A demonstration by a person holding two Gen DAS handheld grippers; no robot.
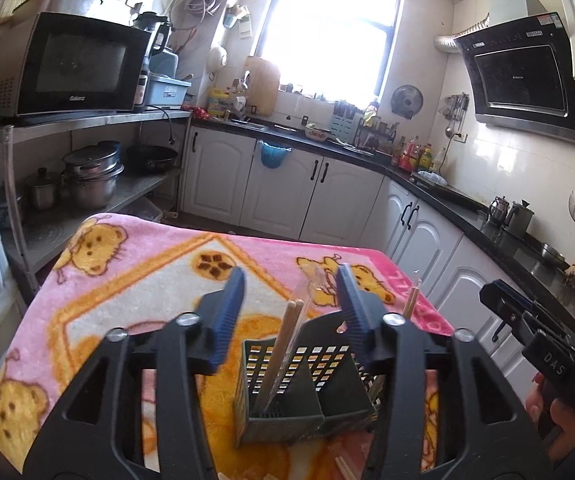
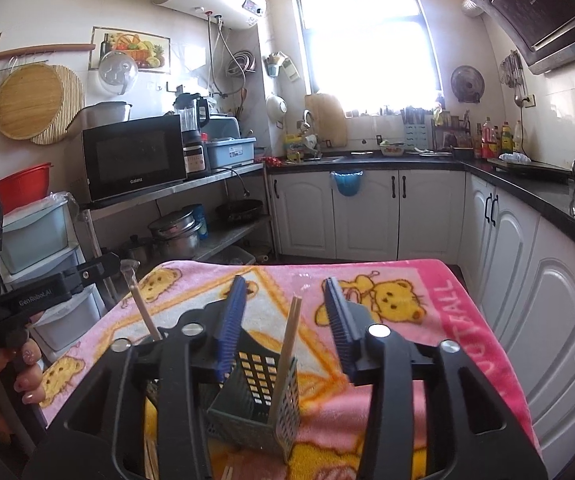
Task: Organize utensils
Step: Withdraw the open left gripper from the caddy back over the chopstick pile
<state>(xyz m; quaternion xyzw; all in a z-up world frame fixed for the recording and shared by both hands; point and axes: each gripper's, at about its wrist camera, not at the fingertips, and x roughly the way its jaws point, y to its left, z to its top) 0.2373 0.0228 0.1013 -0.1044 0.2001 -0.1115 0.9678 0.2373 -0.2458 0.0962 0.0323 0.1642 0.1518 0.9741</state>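
A dark green perforated utensil holder (image 1: 307,396) stands on the pink bear-print blanket (image 1: 135,264), right below both grippers. A pair of wooden chopsticks (image 1: 281,352) stands tilted in its left compartment; another chopstick (image 1: 412,300) pokes up behind the right finger. My left gripper (image 1: 291,308) is open and empty above the holder. In the right wrist view the holder (image 2: 255,404) holds the chopsticks (image 2: 287,356), with one more chopstick (image 2: 145,312) at the left. My right gripper (image 2: 283,320) is open and empty above it. Loose chopstick ends (image 2: 227,472) lie by the holder's base.
The blanket-covered table (image 2: 459,320) ends just beyond the holder. White cabinets (image 2: 367,212) with a black counter run behind and along the right. A steel shelf (image 1: 99,120) with a microwave and pots stands at the left. The other hand-held gripper (image 1: 535,336) shows at the right edge.
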